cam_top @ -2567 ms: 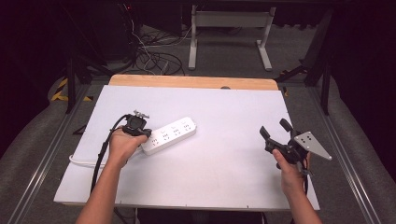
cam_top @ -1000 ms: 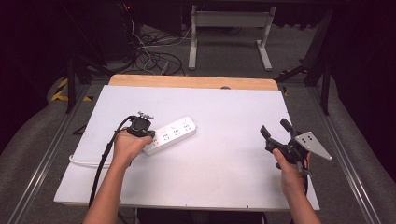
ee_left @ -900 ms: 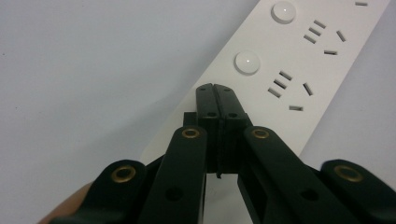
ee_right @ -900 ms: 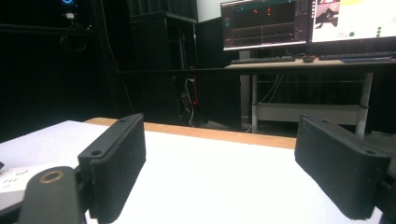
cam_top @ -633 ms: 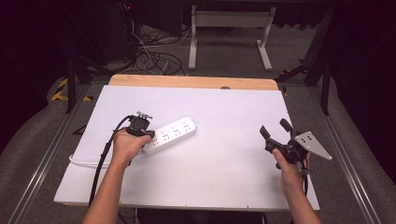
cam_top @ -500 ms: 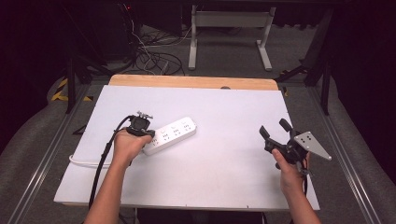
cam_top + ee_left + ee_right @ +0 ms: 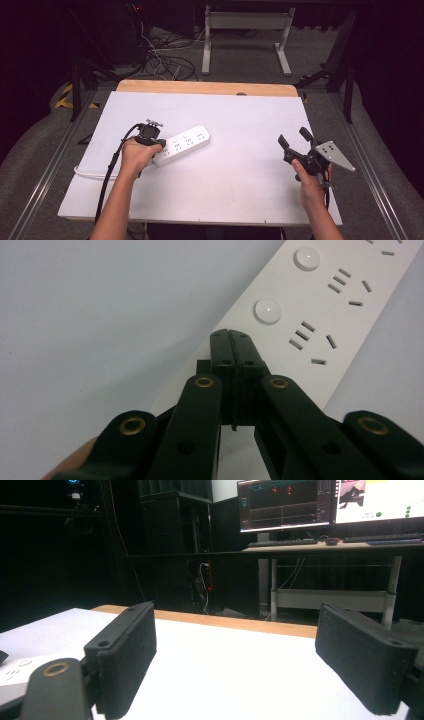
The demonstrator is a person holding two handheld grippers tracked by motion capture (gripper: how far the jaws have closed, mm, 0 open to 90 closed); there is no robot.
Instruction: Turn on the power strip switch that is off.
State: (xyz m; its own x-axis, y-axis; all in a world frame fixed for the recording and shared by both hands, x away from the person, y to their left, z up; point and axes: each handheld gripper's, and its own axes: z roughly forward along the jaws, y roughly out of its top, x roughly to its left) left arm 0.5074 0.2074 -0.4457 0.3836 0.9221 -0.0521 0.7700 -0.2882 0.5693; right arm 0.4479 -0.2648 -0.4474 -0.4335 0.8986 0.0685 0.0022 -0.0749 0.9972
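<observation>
In the high view, a long white plastic power strip (image 7: 182, 144) lies flat and slantwise on the white table top (image 7: 240, 115), left of its middle, with a white cord (image 7: 92, 174) trailing from its near end toward the table's left edge. The left gripper (image 7: 149, 134) sits over that near end, while the right gripper (image 7: 295, 142) is held well apart from the strip, out to its right. In the left gripper view, the jaws are pressed together with nothing between them, their tips over the strip's face just short of a round white button (image 7: 269, 310). In the right gripper view, the jaws stand wide apart and empty above bare table. The strip looks rigid, light and smooth; pinching it across its narrow sides near the middle seems safest.
</observation>
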